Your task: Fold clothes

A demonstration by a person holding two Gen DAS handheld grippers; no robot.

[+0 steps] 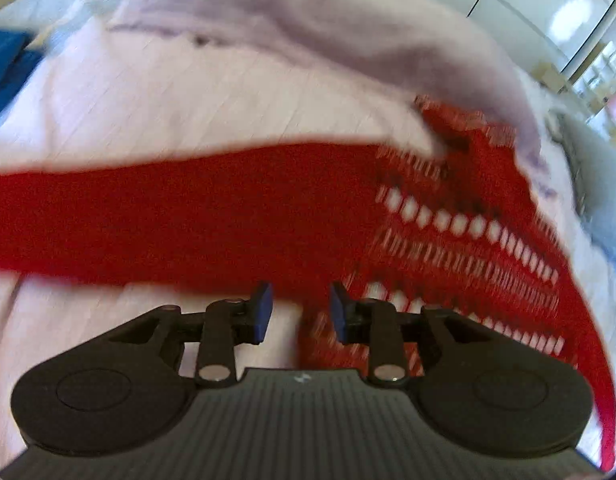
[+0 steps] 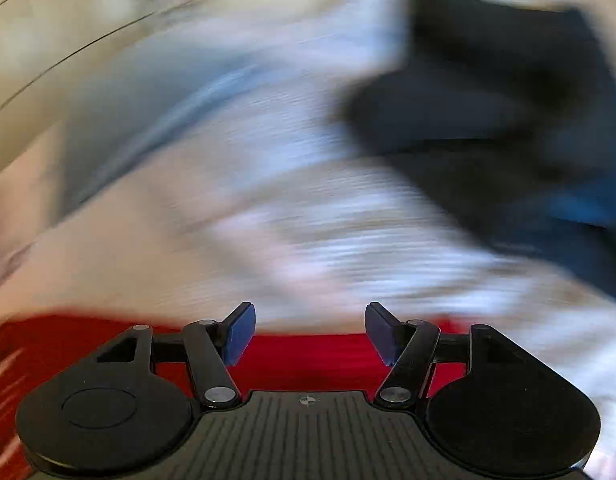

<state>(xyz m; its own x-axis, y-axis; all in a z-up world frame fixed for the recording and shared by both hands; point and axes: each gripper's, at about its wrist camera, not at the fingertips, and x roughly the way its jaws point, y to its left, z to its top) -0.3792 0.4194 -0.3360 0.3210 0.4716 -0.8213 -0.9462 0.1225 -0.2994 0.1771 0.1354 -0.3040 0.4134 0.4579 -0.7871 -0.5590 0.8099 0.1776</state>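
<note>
Both the left gripper (image 1: 300,306) and right gripper (image 2: 310,334) gape empty over the red top (image 1: 188,216) (right view blurred, probably mid-swing); pinch its near hem squarely

From the left wrist view, the left gripper (image 1: 300,312) stands over a garment (image 1: 188,220) that stretches left to right just ahead of its fingers, its openwork part (image 1: 468,240) trailing down to the right. Under and beyond the garment lies a sheet (image 1: 188,100). From the right wrist view, the right gripper (image 2: 310,334) has the garment's edge between its parted fingers; a dark cloth pile (image 2: 508,120) lies ahead to the right.
</note>
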